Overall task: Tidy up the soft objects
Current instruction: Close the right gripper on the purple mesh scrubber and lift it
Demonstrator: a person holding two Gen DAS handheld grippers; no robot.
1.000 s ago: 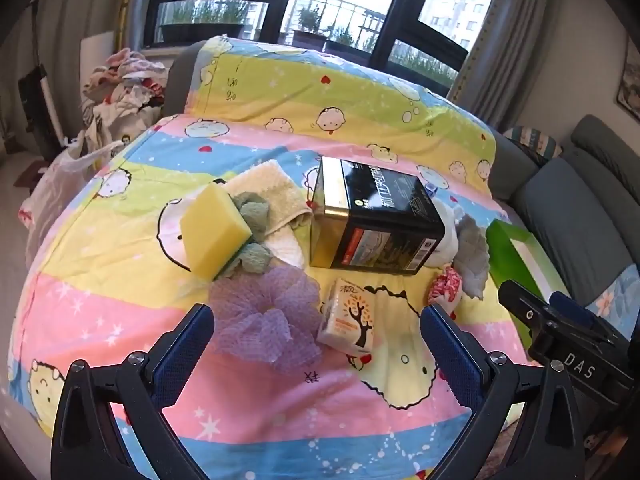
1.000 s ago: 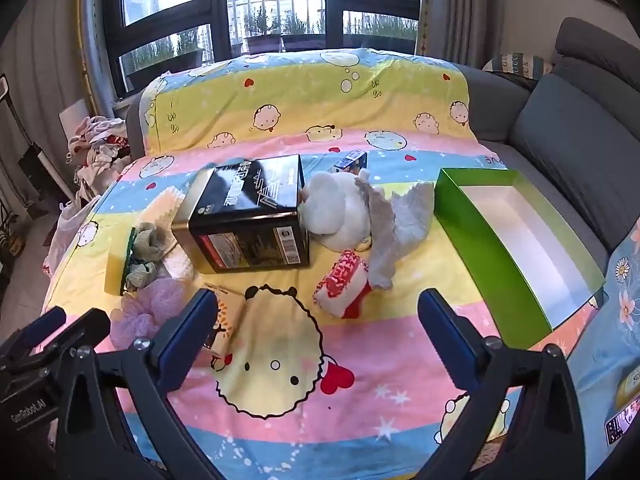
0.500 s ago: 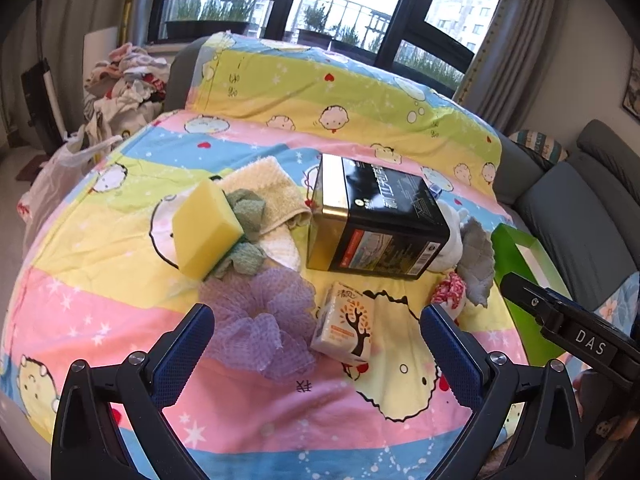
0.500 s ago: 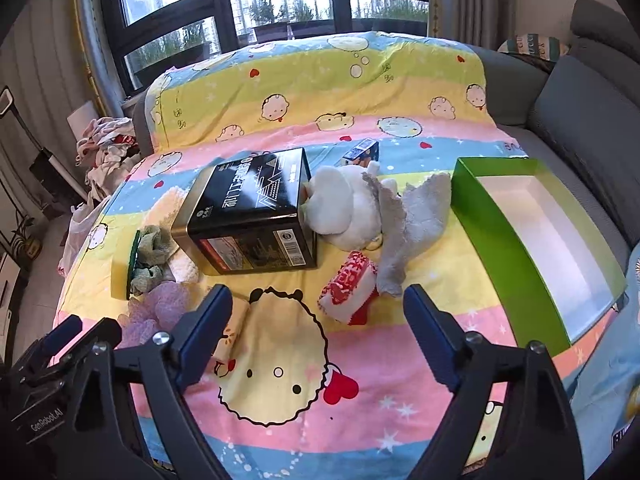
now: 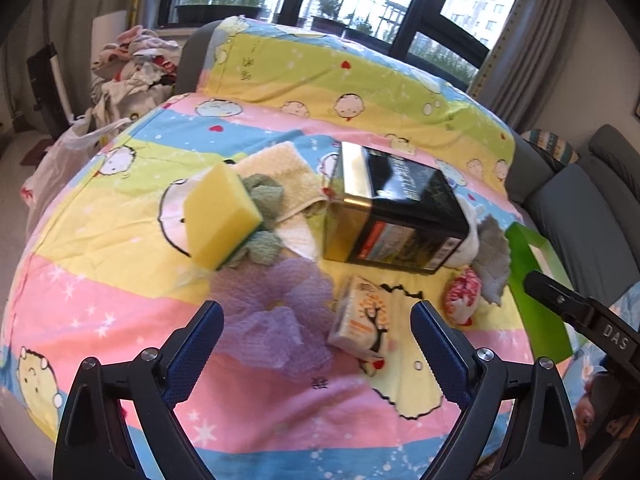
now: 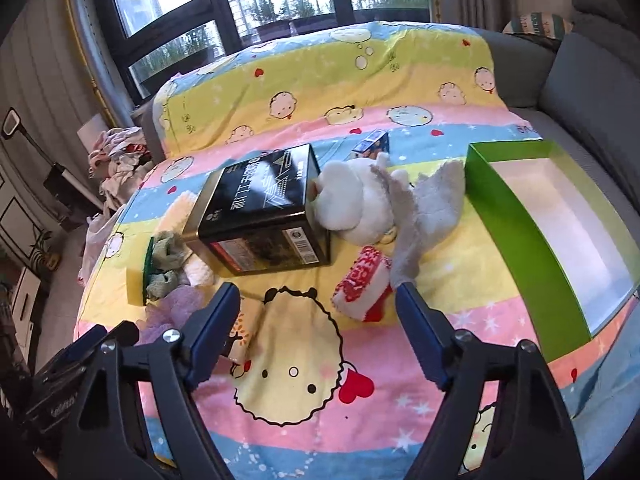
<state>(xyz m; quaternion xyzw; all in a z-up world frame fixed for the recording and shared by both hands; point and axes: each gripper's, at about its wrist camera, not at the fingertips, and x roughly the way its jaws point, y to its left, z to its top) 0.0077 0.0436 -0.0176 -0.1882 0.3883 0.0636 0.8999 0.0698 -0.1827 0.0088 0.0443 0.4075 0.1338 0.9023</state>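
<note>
Right tool [image 6: 318,302] hangs just short of red-and-white plush [image 6: 362,282]

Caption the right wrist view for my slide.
Open right gripper, nothing between its jaws, hovering before a red-and-white pouch, with plush toy and green box beyond.

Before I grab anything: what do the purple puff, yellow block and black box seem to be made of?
Purple puff: gathered plastic-looking mesh, see-through and ruffled.
Yellow block: matte porous foam sponge, with a green scouring layer.
Black box: probably metal tin; glossy faces, gold reflective edge.
</note>
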